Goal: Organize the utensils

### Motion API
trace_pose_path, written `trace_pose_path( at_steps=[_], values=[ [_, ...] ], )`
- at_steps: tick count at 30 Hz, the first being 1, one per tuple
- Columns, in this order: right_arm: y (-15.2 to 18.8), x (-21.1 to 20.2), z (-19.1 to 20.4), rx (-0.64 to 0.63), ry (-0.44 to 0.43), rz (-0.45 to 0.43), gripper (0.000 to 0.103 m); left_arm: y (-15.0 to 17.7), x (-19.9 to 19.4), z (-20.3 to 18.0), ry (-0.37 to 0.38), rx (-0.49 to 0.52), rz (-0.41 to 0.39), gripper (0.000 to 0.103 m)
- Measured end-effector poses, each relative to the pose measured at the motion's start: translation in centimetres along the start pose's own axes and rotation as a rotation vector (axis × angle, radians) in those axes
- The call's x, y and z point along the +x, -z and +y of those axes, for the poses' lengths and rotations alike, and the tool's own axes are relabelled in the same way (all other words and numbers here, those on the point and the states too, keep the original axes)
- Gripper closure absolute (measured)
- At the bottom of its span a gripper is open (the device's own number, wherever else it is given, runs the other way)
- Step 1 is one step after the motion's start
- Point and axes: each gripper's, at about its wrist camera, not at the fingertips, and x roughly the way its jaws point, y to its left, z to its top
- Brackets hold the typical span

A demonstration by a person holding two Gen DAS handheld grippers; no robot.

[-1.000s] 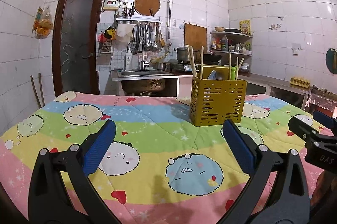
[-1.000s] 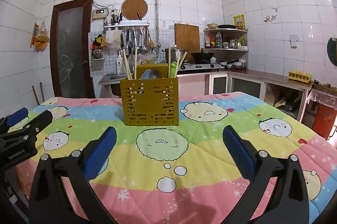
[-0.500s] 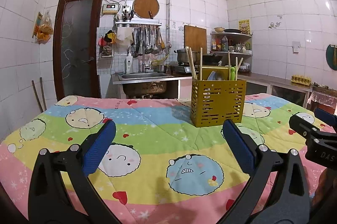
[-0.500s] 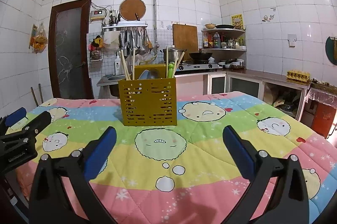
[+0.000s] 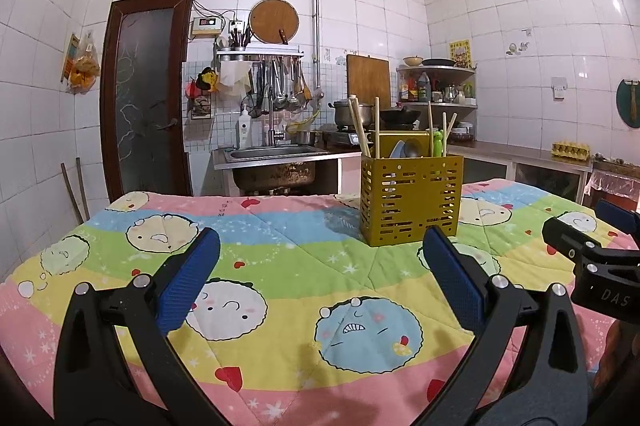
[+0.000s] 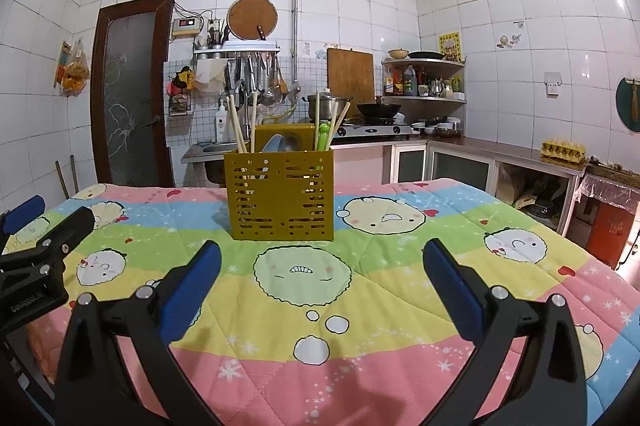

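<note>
So the yellow holder (image 6: 280, 194) stands upright on the cartoon quilt (image 6: 360, 306), chopsticks (image 6: 236, 123) poking out of its left side, a spoon (image 6: 274, 144) in the middle and a green utensil (image 6: 322, 135) with more sticks on its right. Both grippers sit near the holder, not touching it — left gripper (image 5: 320, 280) spread wide and empty, right gripper (image 6: 322, 282) spread wide too, nothing between its blue pads (image 6: 192, 290).
</note>
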Motion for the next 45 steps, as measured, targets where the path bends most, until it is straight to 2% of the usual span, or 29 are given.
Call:
trace_pose_path(
  at_steps=[45],
  values=[
    [-0.14,0.33,0.06,0.015,0.012,0.007,0.004,0.23,0.08,-0.05,0.012,0.001,0.002,0.005]
  ],
)
